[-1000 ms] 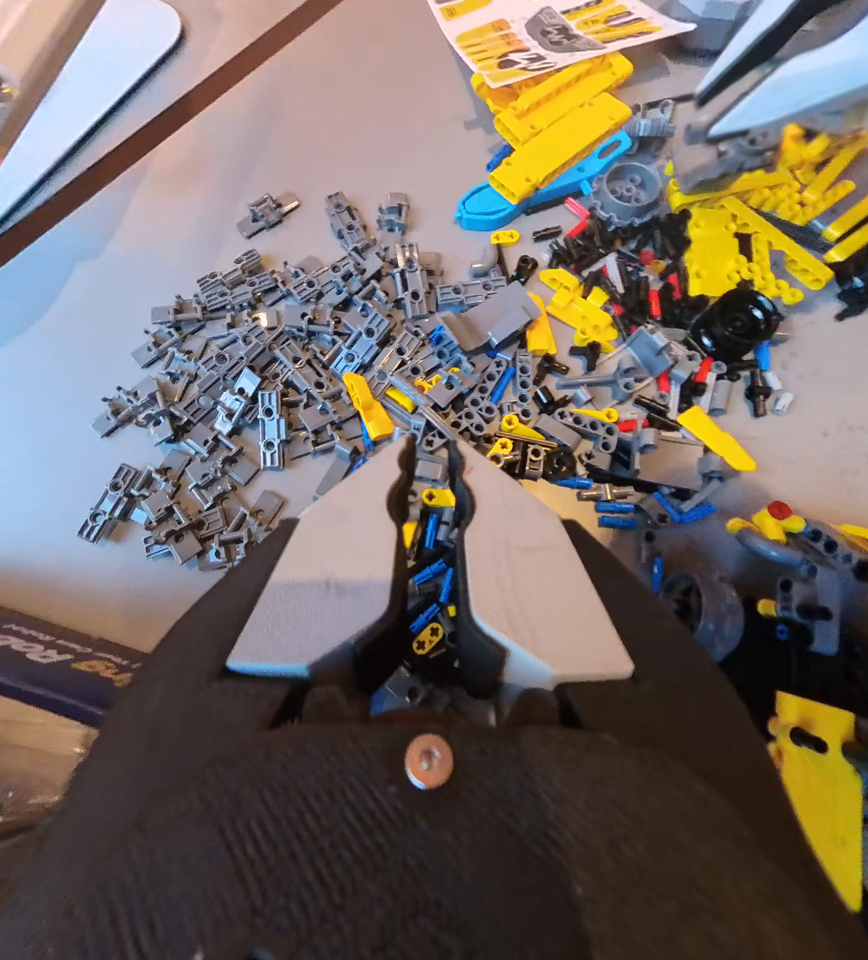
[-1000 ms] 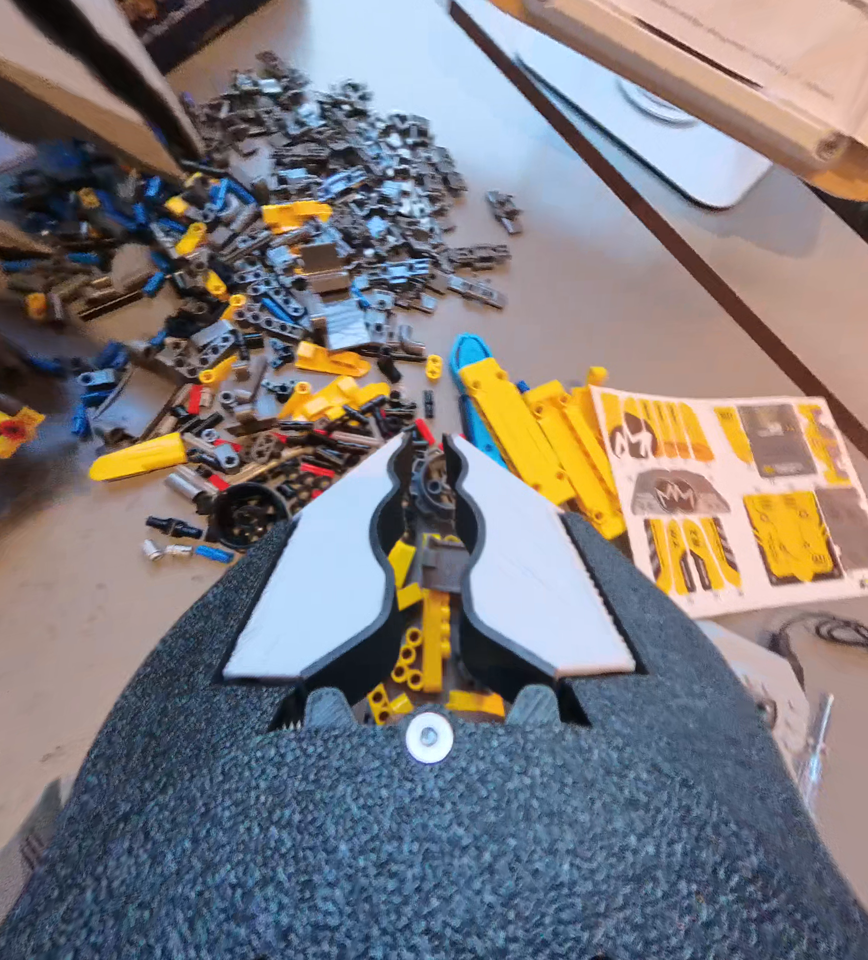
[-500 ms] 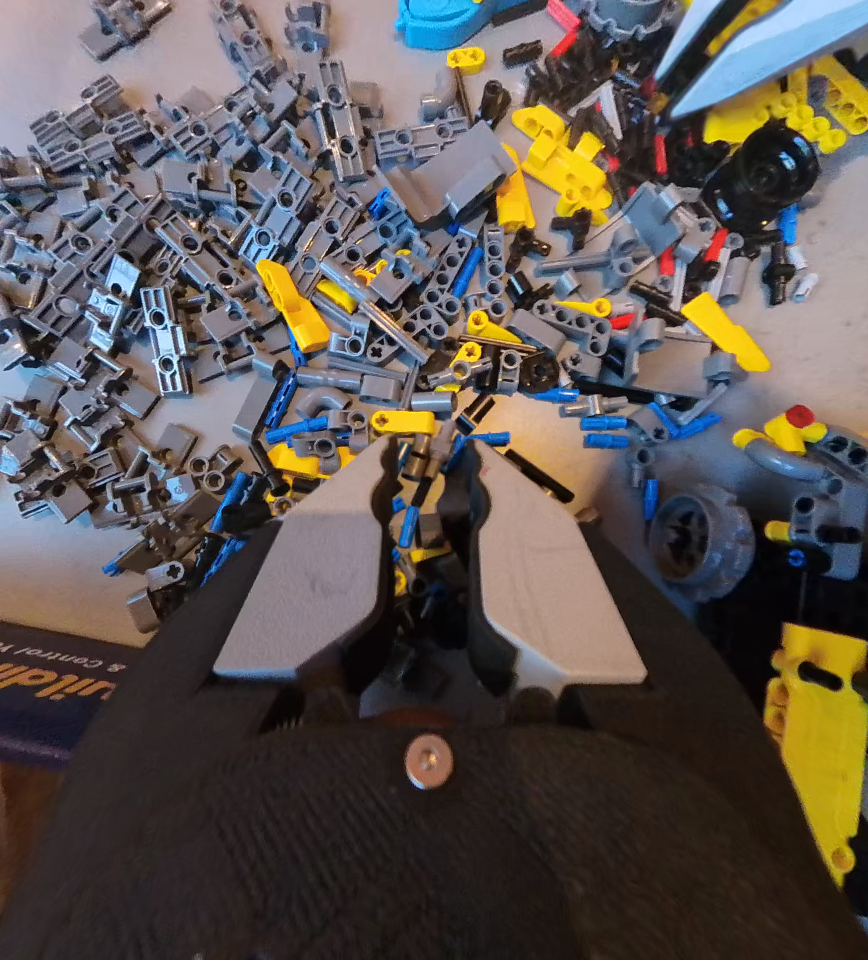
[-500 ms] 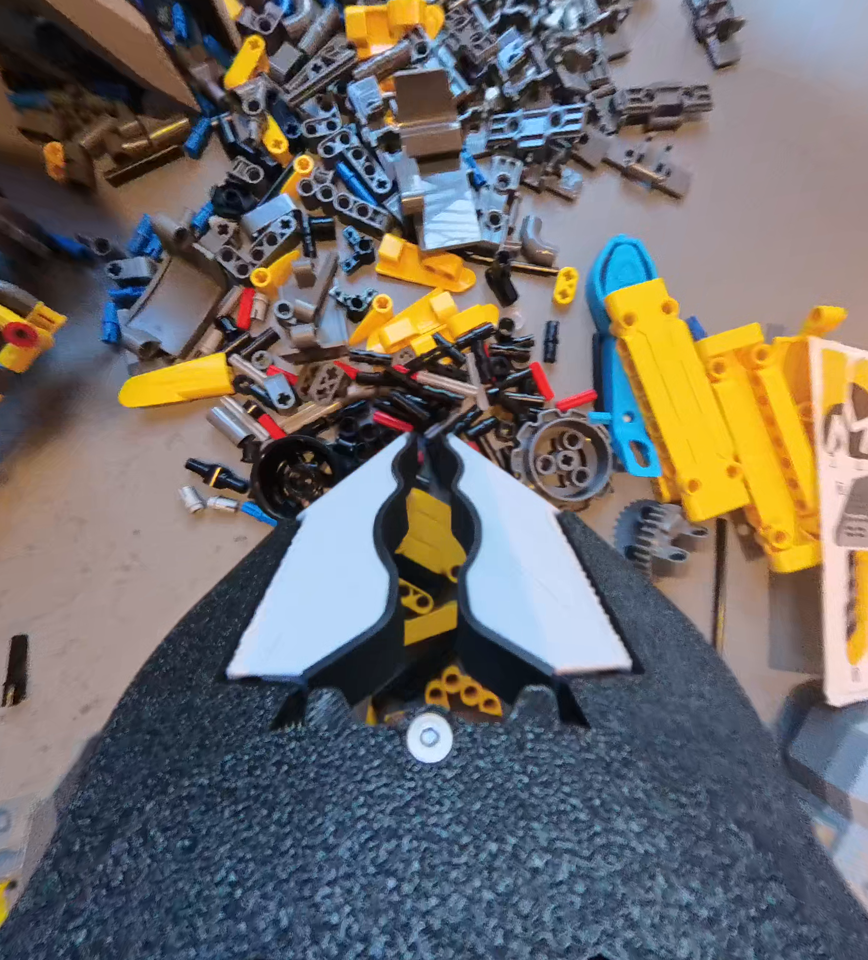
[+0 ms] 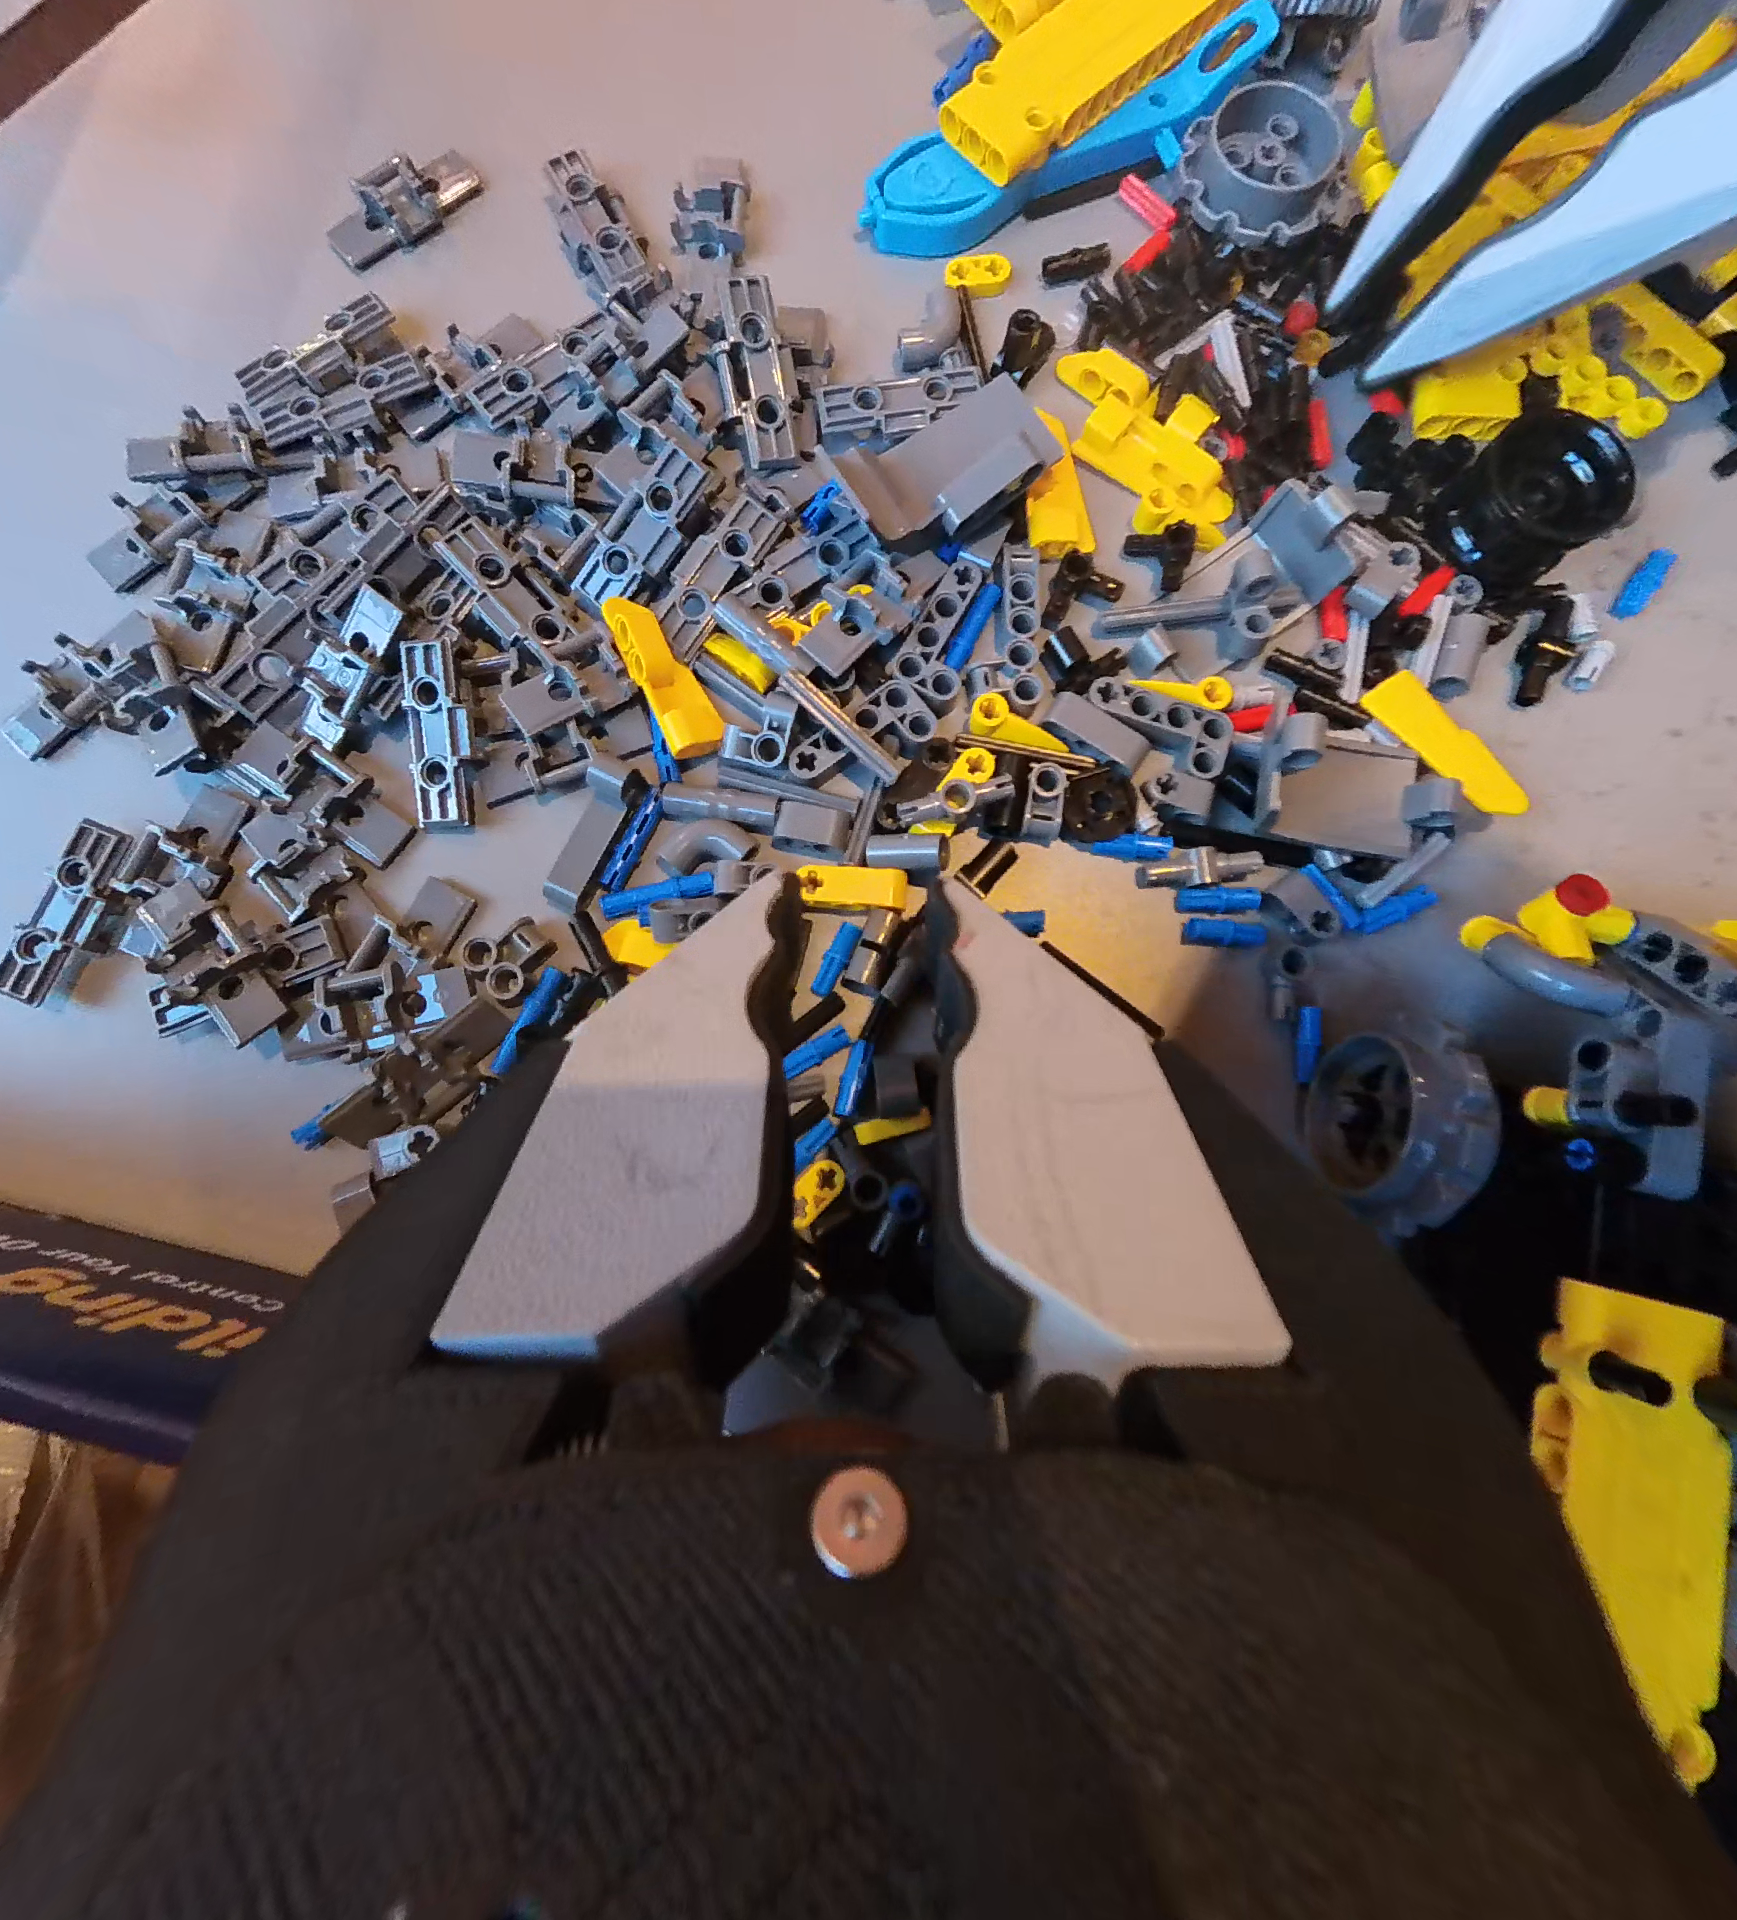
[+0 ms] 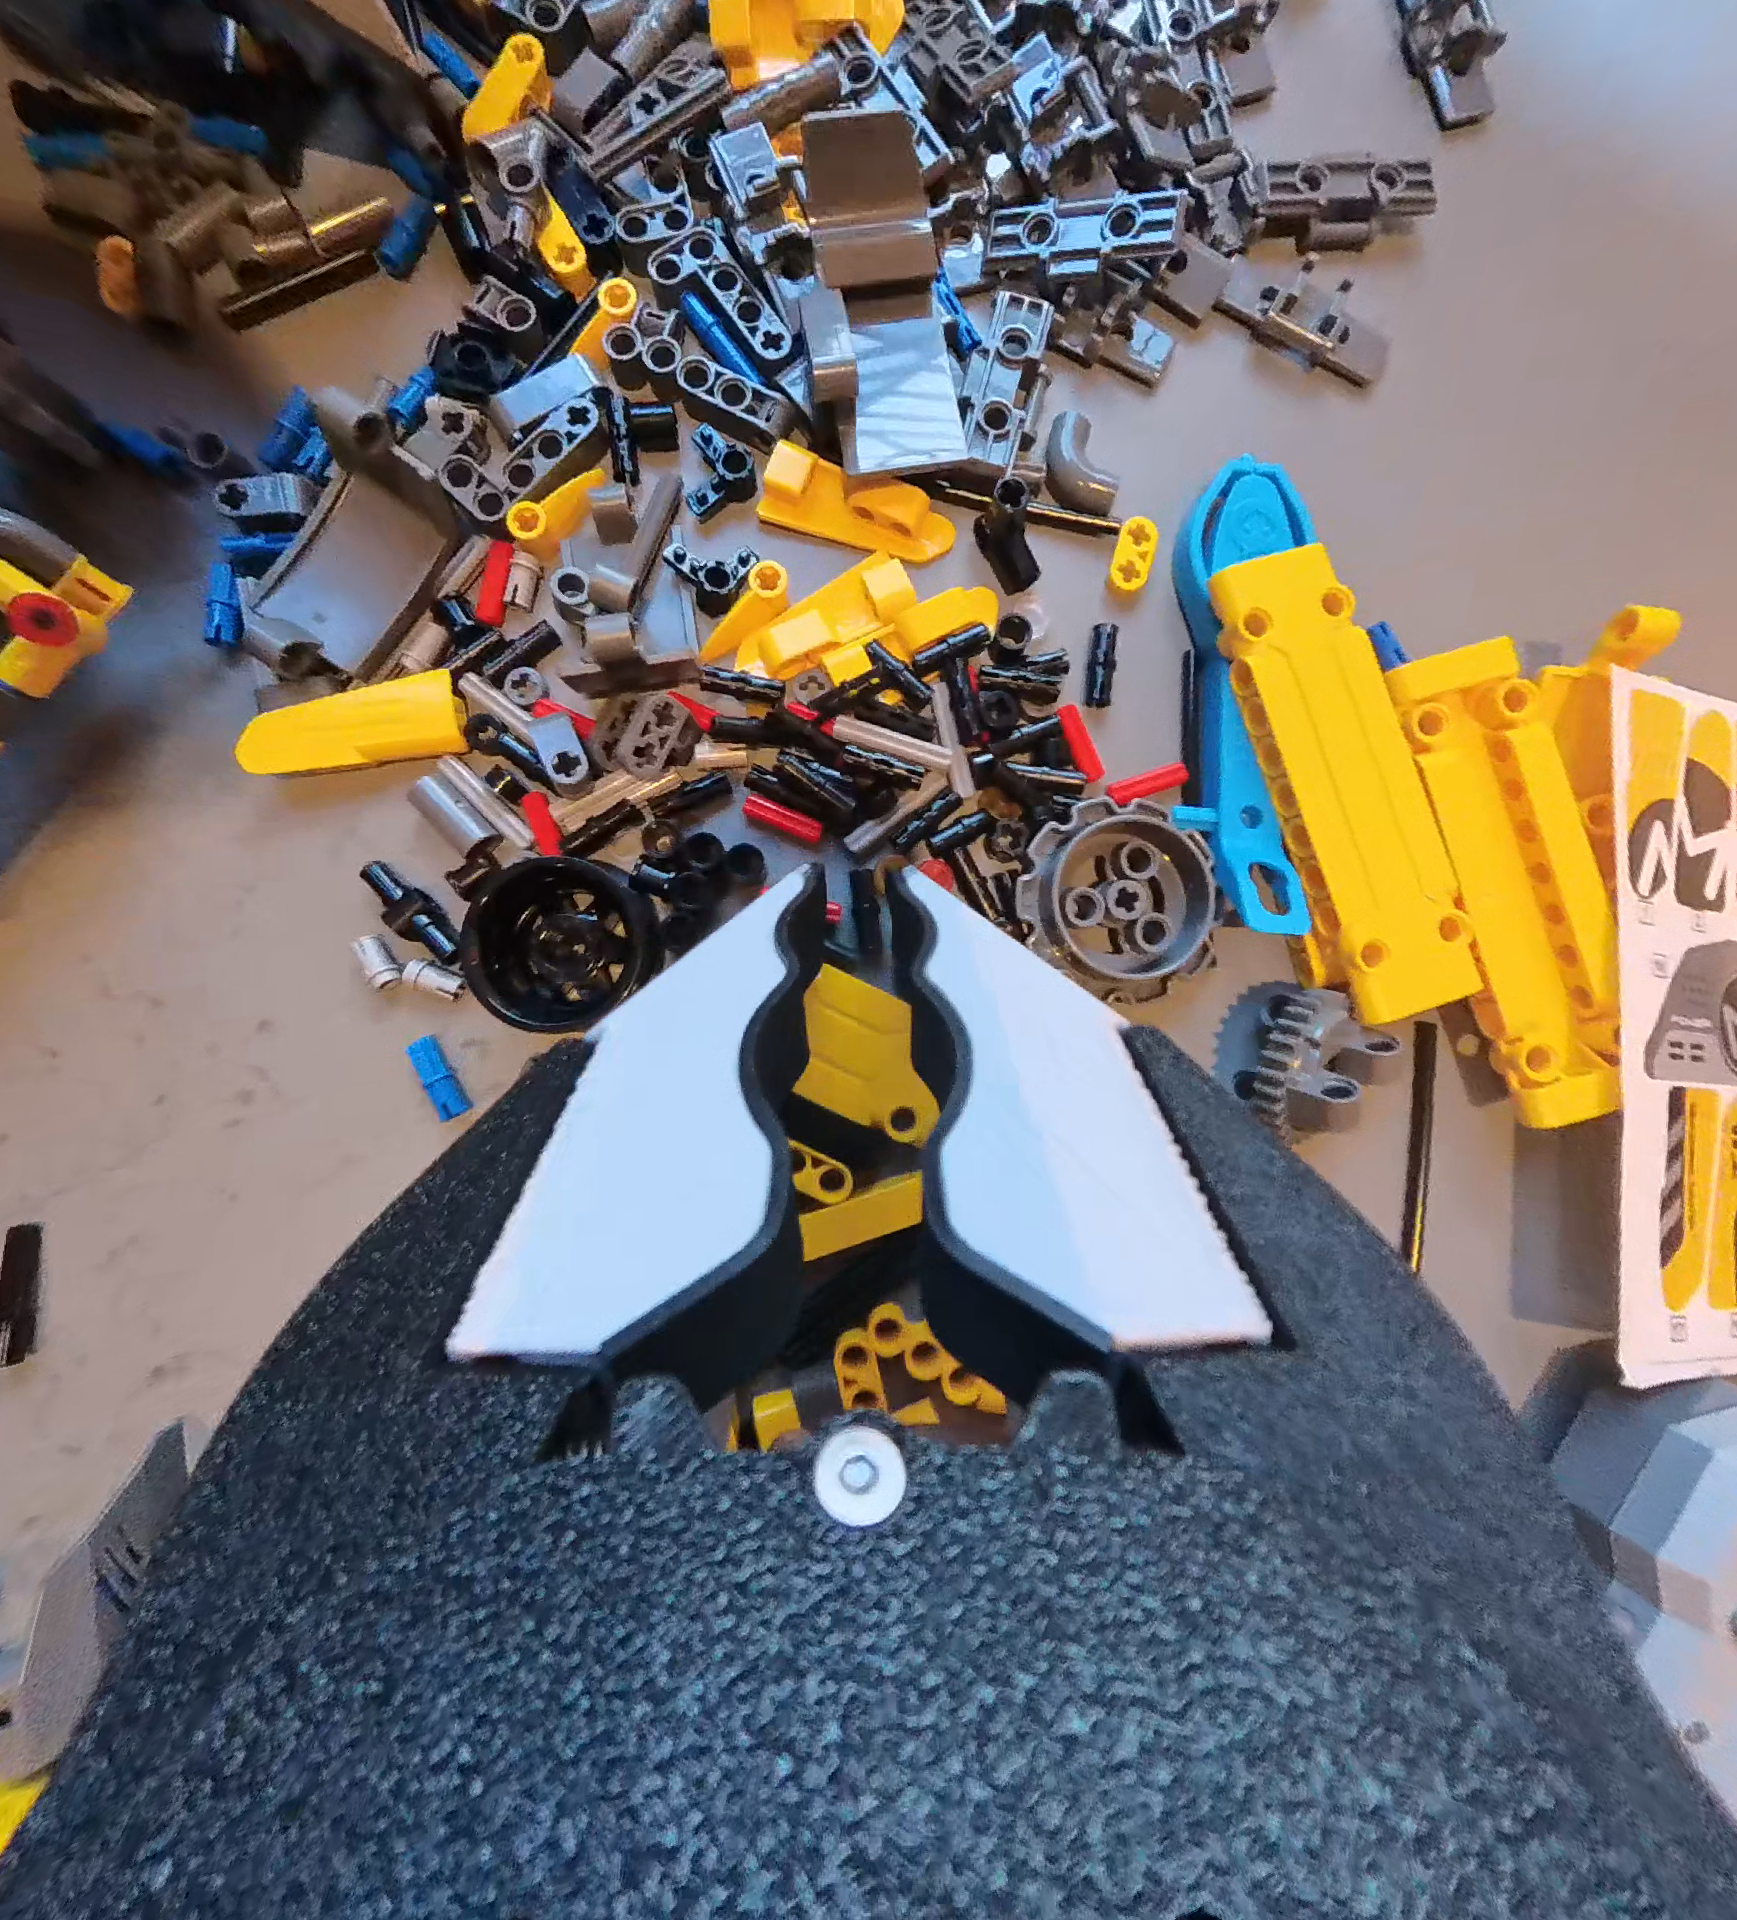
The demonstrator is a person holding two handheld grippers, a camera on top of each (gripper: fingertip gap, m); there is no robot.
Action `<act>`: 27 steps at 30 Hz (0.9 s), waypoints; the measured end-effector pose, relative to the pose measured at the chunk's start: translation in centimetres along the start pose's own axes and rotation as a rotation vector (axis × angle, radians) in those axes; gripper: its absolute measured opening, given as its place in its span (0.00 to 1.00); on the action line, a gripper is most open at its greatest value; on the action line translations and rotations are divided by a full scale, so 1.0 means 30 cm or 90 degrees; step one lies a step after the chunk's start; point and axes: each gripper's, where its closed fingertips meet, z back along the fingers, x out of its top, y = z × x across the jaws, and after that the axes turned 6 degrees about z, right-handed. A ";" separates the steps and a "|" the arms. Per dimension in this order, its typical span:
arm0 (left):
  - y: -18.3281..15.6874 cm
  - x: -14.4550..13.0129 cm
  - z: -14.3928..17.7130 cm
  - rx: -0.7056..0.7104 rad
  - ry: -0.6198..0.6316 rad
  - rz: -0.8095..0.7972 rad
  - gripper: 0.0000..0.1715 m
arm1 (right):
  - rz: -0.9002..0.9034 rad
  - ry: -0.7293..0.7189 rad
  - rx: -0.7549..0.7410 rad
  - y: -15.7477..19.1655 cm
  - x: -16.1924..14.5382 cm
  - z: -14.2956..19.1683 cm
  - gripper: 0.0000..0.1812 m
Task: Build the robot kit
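Note:
Loose plastic building pieces lie spread on a pale table. My left gripper (image 5: 864, 888) hovers low over the near edge of the mixed pile, jaws a narrow gap apart and empty. A short yellow beam (image 5: 853, 885) and several blue pins (image 5: 822, 1049) lie under its tips. My right gripper (image 6: 853, 878) is also open by a narrow gap and empty, with its tips at a heap of black pins (image 6: 895, 758). It stands between a black wheel (image 6: 557, 940) and a grey sprocket (image 6: 1118, 899), above a yellow panel (image 6: 859, 1049). It also shows in the left wrist view (image 5: 1347, 343).
A heap of small grey pieces (image 5: 376, 644) lies at left. A blue tool (image 6: 1243, 727), long yellow panels (image 6: 1342, 779) and a sticker sheet (image 6: 1726, 987) lie at right. A part-built model (image 5: 1622, 1039) and a dark box (image 5: 64, 1309) sit near me. Left tips to right tips: about 15 cm. The grey sprocket (image 6: 1118, 899) is about 4 cm from my right fingertips and 20 cm from my left. Look for it in the left wrist view (image 5: 1270, 155) too. To reach the black wheel (image 6: 557, 940) in a straight line is about 5 cm for my right fingers, about 15 cm for my left. My left wrist view (image 5: 1516, 516) looks at it from another angle.
Both grippers have come down closer to the pile over the last second. The right one swung from the yellow panels toward the black pins, and its jaws narrowed slightly.

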 end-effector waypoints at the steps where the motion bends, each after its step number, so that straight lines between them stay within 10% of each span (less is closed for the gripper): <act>1: -0.001 0.000 0.000 0.001 0.000 -0.002 0.13 | -0.002 -0.003 -0.005 -0.005 0.002 0.000 0.07; 27: -0.001 0.009 0.010 0.007 -0.009 -0.008 0.13 | -0.079 -0.089 -0.134 -0.170 0.027 0.117 0.04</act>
